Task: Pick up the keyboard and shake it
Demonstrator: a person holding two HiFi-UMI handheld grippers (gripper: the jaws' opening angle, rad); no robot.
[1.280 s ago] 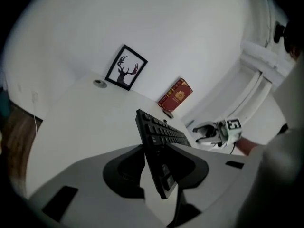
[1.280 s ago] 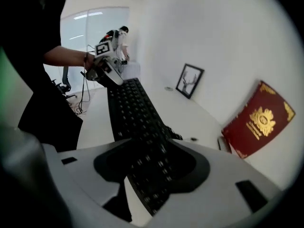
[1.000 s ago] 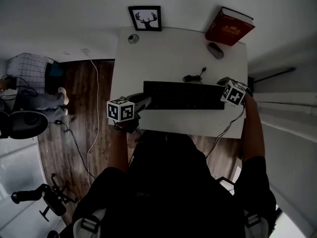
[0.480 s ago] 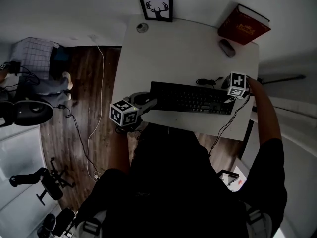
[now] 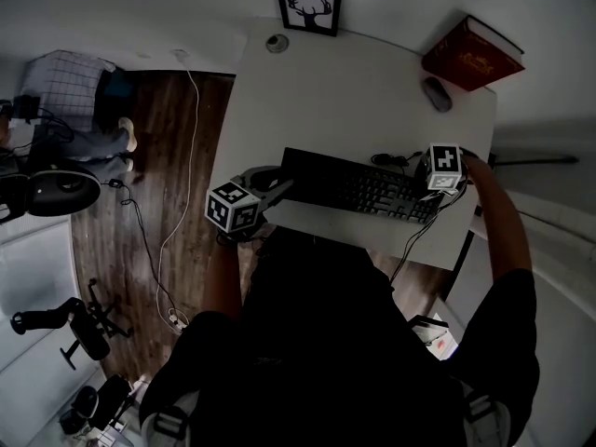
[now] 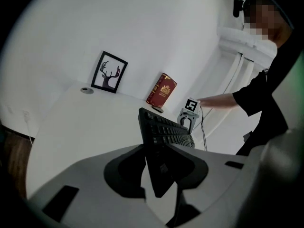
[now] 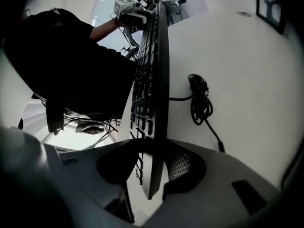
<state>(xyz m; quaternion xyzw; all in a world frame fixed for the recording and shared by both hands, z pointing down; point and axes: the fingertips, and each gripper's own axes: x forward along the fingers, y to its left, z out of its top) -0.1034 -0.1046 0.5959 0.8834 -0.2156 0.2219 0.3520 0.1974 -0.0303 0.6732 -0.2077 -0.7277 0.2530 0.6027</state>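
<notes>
A black keyboard [image 5: 358,186] lies slanted across the near half of the white desk [image 5: 345,91]. My left gripper [image 5: 284,186] is shut on its left end, and in the left gripper view the keyboard [image 6: 164,129] runs away from between the jaws [image 6: 159,175]. My right gripper [image 5: 430,196] sits at the right end, its marker cube above it. Its jaws [image 7: 154,175] have just been closing, and the keyboard's end [image 7: 154,65] stands edge-on between them, gripped. The keyboard's coiled cable [image 7: 199,103] rests on the desk behind it.
At the back of the desk are a red book [image 5: 473,56], a grey mouse [image 5: 436,93], a framed deer picture [image 5: 309,7] and a small round object [image 5: 277,43]. The desk's near edge is right below the keyboard. An office chair [image 5: 56,189] and cables are on the wooden floor to the left.
The right gripper has turned and come down over the keyboard's right end. The left gripper has stayed on the left end. The keyboard looks more slanted in the head view.
</notes>
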